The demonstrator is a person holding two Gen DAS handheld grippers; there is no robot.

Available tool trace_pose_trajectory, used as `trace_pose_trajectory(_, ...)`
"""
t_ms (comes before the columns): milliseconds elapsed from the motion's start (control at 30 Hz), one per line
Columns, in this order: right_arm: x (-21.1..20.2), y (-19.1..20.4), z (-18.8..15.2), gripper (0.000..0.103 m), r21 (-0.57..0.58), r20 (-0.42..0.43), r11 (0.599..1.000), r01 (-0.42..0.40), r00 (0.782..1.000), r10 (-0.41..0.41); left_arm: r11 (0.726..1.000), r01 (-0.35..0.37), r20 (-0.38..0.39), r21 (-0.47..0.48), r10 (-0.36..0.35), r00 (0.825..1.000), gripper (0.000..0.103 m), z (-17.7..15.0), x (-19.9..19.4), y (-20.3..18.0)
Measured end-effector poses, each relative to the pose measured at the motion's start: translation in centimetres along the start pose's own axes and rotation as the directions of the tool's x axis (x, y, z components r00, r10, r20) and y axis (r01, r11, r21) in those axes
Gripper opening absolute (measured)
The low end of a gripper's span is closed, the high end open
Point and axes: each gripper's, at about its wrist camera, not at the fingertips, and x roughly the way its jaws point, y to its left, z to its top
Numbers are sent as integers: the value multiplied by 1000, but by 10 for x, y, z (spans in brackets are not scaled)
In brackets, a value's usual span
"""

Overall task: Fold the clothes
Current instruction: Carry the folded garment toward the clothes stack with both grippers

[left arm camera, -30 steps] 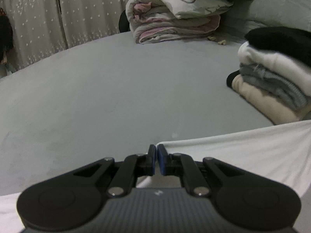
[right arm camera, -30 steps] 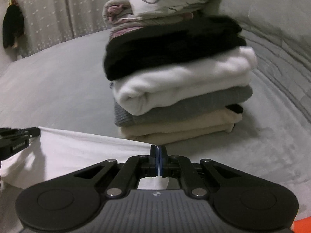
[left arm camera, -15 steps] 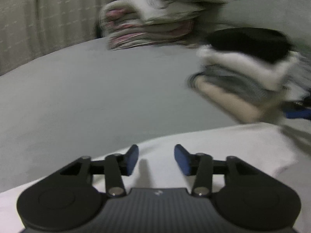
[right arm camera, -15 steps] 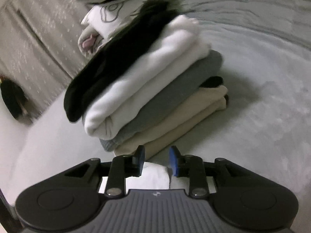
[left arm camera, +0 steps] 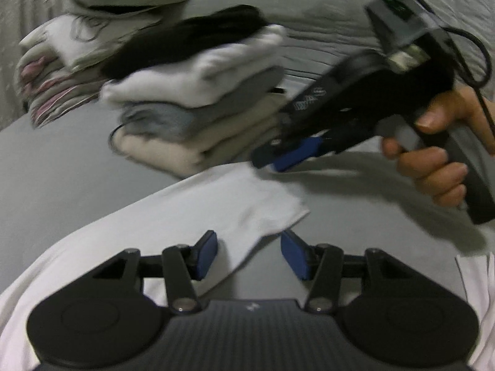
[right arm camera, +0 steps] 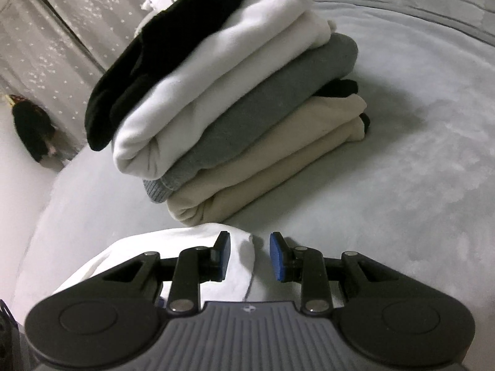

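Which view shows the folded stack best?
The right wrist view: the stack is sharp and close, with black, white, grey and beige layers distinct. The left wrist view shows it blurred, its right end hidden by the right gripper.

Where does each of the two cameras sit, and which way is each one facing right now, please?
Left wrist: behind the open left tongs, low over the white garment, facing the folded pile; the person's right hand with the right tongs shows.
Right wrist: behind the open right tongs, at the garment's corner, facing the pile.
Both share the garment, the pile and the grey bed.
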Motion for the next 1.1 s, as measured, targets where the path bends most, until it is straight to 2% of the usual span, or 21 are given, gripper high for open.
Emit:
trace_pose_trajectory(100,5,-1,-4,27,-33,8,999,-34,999,34,999,-18,-5,26,18,1000,47,4,10,-15)
trace_pose_trajectory(133,7,-1,-6,13,-41,14,998,-39,999,40,1000,-22,-9,12,22,1000,40,7,13,-16)
trace_pose_trajectory(167,7,-2,-6,5,-37,21,999,-38,999,39,1000,-26,-12,-2,26,1000,20,10,17,-18)
trace_pose_trajectory(200,8,-3,-5,5,-33,28,999,-37,999,38,999,-33,-15,-16,33,999,9,14,20,-19)
trace_pose_trajectory(233,9,-4,-5,5,-28,35,999,-36,999,37,998,-47,-18,-34,47,999,5,17,22,-21)
trace_pose_trajectory(267,9,-5,-4,5,-22,46,999,-35,998,36,997,-57,-17,-57,56,998,5,21,24,-22)
trace_pose_trajectory(400,-5,-6,6,5,11,130,999,-42,991,40,980,-20,17,-197,24,1000,5,34,32,-24)
trace_pose_trajectory(533,-2,-10,6,5,26,133,1000,-5,991,1,958,-9,24,-285,17,1000,5,37,36,-18)
trace_pose_trajectory(700,-1,-5,3,6,35,108,999,29,994,-33,925,-5,25,-380,15,1000,9,38,40,-8)
trace_pose_trajectory(733,-3,-3,4,8,34,111,999,26,993,-30,917,-4,26,-399,15,1000,16,39,41,-6)
trace_pose_trajectory(767,-5,-1,4,11,35,113,999,21,993,-25,909,-3,26,-417,15,1000,28,39,41,-4)
trace_pose_trajectory(800,-7,1,4,20,38,113,999,11,993,-16,904,-4,27,-428,17,999,33,39,40,-3)
trace_pose_trajectory(833,-10,3,4,29,37,115,999,7,993,-11,909,-13,32,-416,29,999,40,39,35,-3)
trace_pose_trajectory(900,-21,-1,1,34,25,119,1000,6,993,-9,915,-33,35,-403,52,998,44,39,22,-1)
trace_pose_trajectory(1100,-28,22,1,34,-32,104,999,19,994,-15,916,-99,28,-389,119,993,56,34,-20,14)
